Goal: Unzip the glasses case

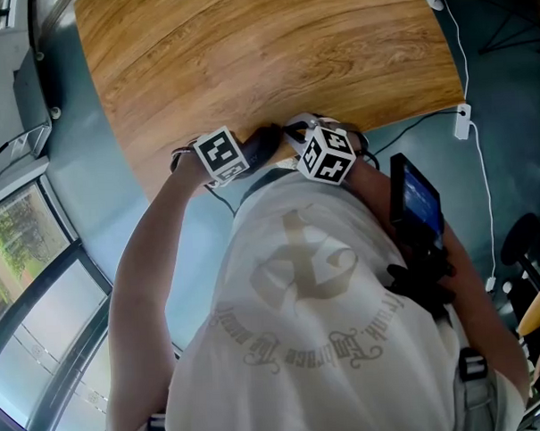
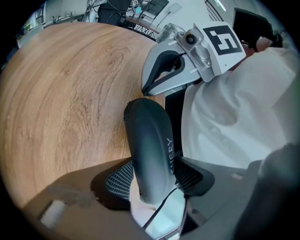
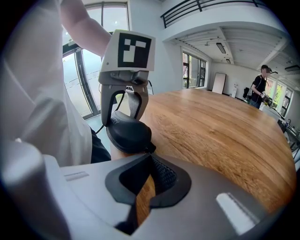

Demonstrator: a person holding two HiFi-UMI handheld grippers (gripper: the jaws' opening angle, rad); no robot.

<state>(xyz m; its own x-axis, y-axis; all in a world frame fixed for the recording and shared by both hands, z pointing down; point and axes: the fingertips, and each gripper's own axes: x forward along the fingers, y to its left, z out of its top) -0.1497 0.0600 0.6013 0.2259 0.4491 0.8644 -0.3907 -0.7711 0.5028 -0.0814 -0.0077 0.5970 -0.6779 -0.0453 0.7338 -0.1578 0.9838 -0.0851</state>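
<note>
The ribbed pads (image 2: pixel 119 180) of the left gripper (image 2: pixel 153 178) press on either side of a dark glasses case (image 2: pixel 147 140), clamping it near one end, at the near edge of the round wooden table (image 2: pixel 70 93). The case's far end lies over the wood, while the clamped end reaches past the table's rim toward the person. Pale lettering runs along the case's side, only partly readable.

At the case's far end, over the table's edge, the jaws of the right gripper (image 3: pixel 149 157) are pressed together. Their tips meet at a small dark tab (image 3: pixel 149 149) that juts from the case. Whether the tab itself is pinched between them cannot be made out.

From the head view, the two marker cubes, left (image 1: pixel 221 154) and right (image 1: pixel 328 154), sit close together at the table's near rim with the case between them. The person's white shirt (image 1: pixel 302 325) fills the space just off that rim. A dark screen (image 1: pixel 417 199) is strapped near the person's right arm, off the table. A white cable (image 1: pixel 465 68) hangs beside the table's far right edge. Beyond the table's far side, in the right gripper view, another person (image 3: pixel 259 86) stands by tall windows.
</note>
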